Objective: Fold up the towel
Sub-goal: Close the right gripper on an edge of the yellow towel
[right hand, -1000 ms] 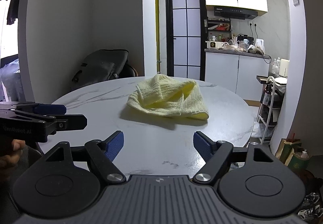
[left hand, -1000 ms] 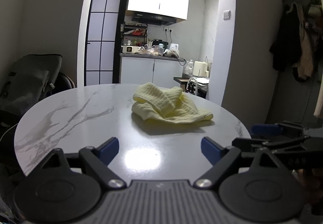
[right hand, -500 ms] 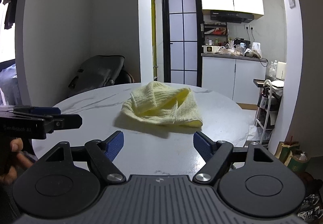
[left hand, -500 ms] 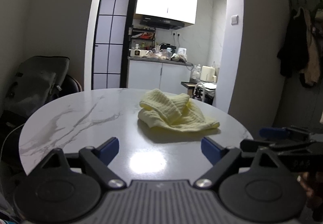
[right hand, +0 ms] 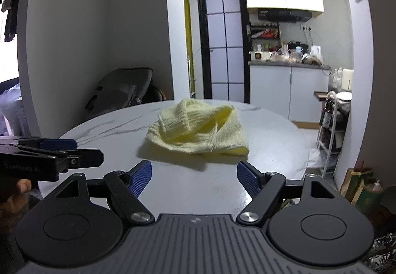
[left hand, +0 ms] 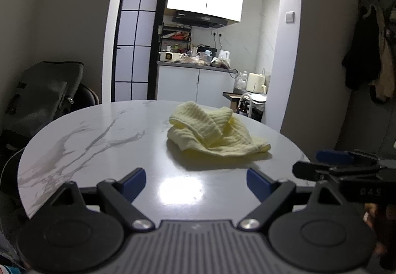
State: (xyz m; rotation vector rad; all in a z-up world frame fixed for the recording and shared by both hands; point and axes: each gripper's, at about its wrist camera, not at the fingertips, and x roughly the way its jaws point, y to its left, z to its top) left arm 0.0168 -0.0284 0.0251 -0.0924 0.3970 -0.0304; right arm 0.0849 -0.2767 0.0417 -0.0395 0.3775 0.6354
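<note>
A crumpled pale yellow ribbed towel (left hand: 214, 134) lies in a loose heap on the round white marble-patterned table (left hand: 99, 140), toward its far right part. The left gripper (left hand: 195, 181) hangs over the near edge with its blue-padded fingers (left hand: 133, 181) wide apart and nothing between them, the towel well beyond their tips. The right gripper (right hand: 194, 176) stands the same way, fingers spread and empty, with the towel just past the tips.

The left wrist view alone shows dark coats (left hand: 366, 61) hanging on the far right wall, and the right gripper side-on at the right edge. The right wrist view alone shows a wire rack (right hand: 331, 130) on the right, and the left gripper side-on at the left edge with a hand (right hand: 14, 193) beneath it. Both views take in a dark grey bag (right hand: 121, 93) at the far left.
</note>
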